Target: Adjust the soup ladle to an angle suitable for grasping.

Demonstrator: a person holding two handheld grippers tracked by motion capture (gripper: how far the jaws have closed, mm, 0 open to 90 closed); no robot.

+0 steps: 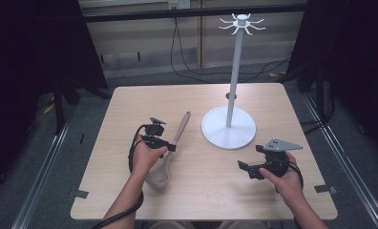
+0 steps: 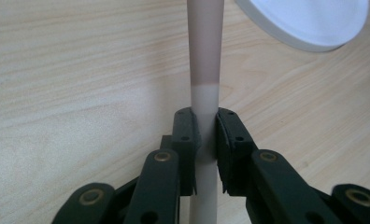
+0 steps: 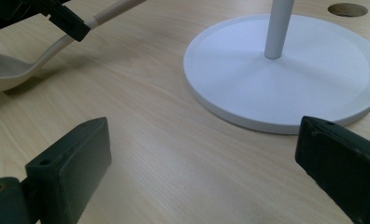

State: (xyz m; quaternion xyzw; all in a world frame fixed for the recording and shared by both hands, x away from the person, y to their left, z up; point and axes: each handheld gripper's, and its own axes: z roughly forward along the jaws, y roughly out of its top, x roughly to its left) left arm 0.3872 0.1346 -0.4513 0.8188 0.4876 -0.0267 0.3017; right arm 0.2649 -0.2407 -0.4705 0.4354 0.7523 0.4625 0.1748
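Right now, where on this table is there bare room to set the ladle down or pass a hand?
Bare wood runs along the table's far left corner, beyond the ladle, and along the near edge between the left gripper and right gripper. The far right corner beside the stand is open too. It is crowded in the middle, where ladle, stand base and both grippers sit close.

I see a pale wood-grain table (image 1: 130,102) on my feed. The ladle (image 1: 170,148) is beige, its far handle end a darker tan. The stand (image 1: 228,128) at the right is plain white. Both grippers, left gripper (image 2: 205,140) and right gripper (image 3: 202,172), are black.
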